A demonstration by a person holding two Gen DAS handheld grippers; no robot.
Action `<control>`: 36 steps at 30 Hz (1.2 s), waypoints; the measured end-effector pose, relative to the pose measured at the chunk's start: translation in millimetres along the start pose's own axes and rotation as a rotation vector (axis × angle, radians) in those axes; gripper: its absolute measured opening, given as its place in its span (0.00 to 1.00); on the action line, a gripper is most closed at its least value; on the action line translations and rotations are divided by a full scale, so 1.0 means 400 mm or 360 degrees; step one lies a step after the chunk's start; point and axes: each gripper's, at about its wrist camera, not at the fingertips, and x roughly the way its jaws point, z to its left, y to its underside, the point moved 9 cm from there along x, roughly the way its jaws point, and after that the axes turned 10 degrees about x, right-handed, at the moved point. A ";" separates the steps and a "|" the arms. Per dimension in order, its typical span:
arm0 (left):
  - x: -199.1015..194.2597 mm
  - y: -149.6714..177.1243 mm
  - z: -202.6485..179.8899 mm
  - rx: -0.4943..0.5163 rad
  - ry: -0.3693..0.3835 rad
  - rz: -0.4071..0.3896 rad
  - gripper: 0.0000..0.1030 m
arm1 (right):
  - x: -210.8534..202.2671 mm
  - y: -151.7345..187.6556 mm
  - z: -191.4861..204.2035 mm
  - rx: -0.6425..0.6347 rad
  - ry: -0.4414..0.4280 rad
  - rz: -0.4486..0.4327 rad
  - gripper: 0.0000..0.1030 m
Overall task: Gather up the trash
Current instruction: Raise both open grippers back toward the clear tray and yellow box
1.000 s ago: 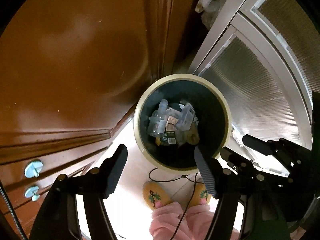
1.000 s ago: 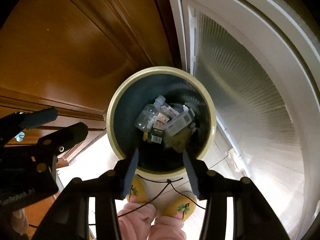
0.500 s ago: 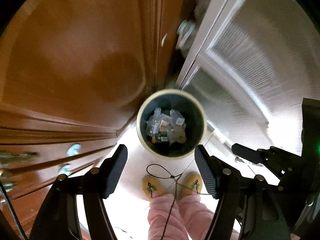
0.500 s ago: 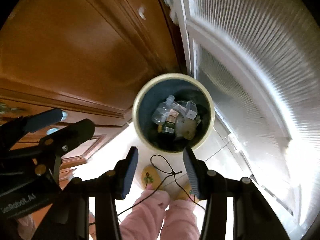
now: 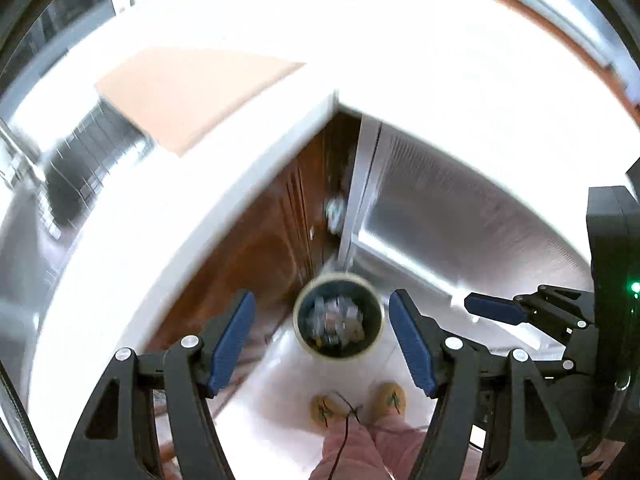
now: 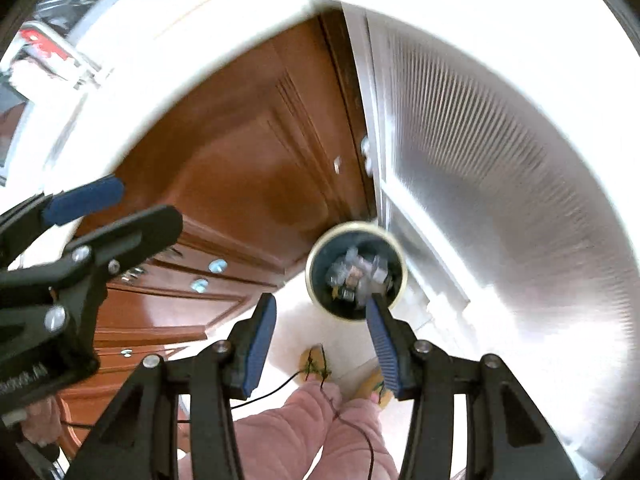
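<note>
A round trash bin [image 5: 376,340] with a pale rim and dark inside stands on the floor far below, holding several pieces of trash [image 5: 334,320]: clear plastic bottles and wrappers. It also shows in the right wrist view [image 6: 316,280], with the trash [image 6: 354,270] inside. My left gripper [image 5: 322,340] is open and empty, high above the bin. My right gripper [image 6: 320,330] is open and empty, also high above it. The right gripper shows at the right of the left wrist view [image 5: 520,312]; the left gripper shows at the left of the right wrist view [image 6: 92,216].
Brown wooden cabinet doors [image 6: 240,168] with drawers and round knobs [image 6: 217,266] stand left of the bin. A ribbed glass door [image 6: 500,184] stands to its right. A white countertop edge [image 5: 132,240] curves above the cabinets. The person's pink trousers [image 6: 288,432] and yellow slippers [image 5: 390,398] are below.
Both grippers have risen well away from the bin, which looks much smaller now. The countertop has come into view. Both stay open and empty.
</note>
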 end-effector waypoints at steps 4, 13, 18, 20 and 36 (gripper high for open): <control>-0.147 -0.083 0.026 0.0008 -0.0040 -0.0169 0.66 | -0.140 -0.043 0.029 -0.0018 -0.0034 -0.0129 0.46; -0.408 -0.220 0.116 -0.0008 -0.0082 -0.0446 0.66 | -0.368 -0.140 0.085 -0.0072 -0.0042 -0.0433 0.46; -0.496 -0.278 0.154 0.0053 -0.0133 -0.0518 0.67 | -0.466 -0.214 0.109 -0.0031 -0.0038 -0.0566 0.47; -0.527 -0.302 0.170 0.0105 -0.0155 -0.0541 0.67 | -0.496 -0.248 0.120 0.0009 -0.0065 -0.0596 0.47; -0.595 -0.531 0.220 0.0227 -0.0147 -0.0605 0.72 | -0.647 -0.487 0.054 0.0060 0.0165 -0.0700 0.47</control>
